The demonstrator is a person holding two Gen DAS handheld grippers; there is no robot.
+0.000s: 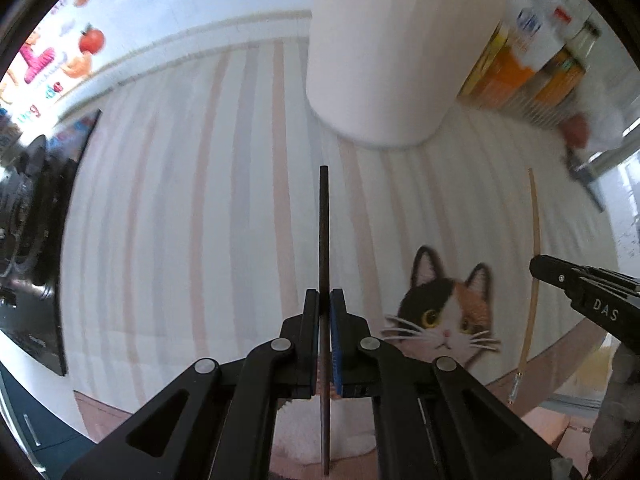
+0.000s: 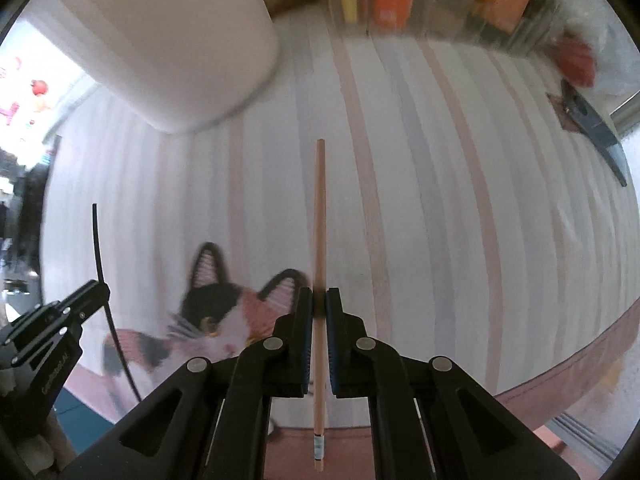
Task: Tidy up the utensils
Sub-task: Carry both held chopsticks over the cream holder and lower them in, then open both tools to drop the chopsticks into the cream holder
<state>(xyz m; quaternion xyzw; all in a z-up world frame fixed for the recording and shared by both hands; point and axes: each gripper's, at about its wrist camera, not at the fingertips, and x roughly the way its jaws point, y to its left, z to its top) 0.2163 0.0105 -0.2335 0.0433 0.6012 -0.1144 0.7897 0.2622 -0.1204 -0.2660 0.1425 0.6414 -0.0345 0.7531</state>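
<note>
Left gripper [image 1: 325,300] has its jaws clenched on a dark chopstick [image 1: 324,240], sticking out straight ahead over the striped cat mat [image 1: 200,200] on the bench. Right gripper [image 2: 319,300] is doing the same with a light wooden chopstick [image 2: 319,220]. White cup [image 1: 384,48] stands just ahead on the mat. Bottles [image 1: 516,68] behind it are blurry, probably sauces.

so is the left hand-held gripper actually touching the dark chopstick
Touching. The left wrist view shows the left hand-held gripper with both jaws pressed against the dark chopstick, no gap on either side.
</note>
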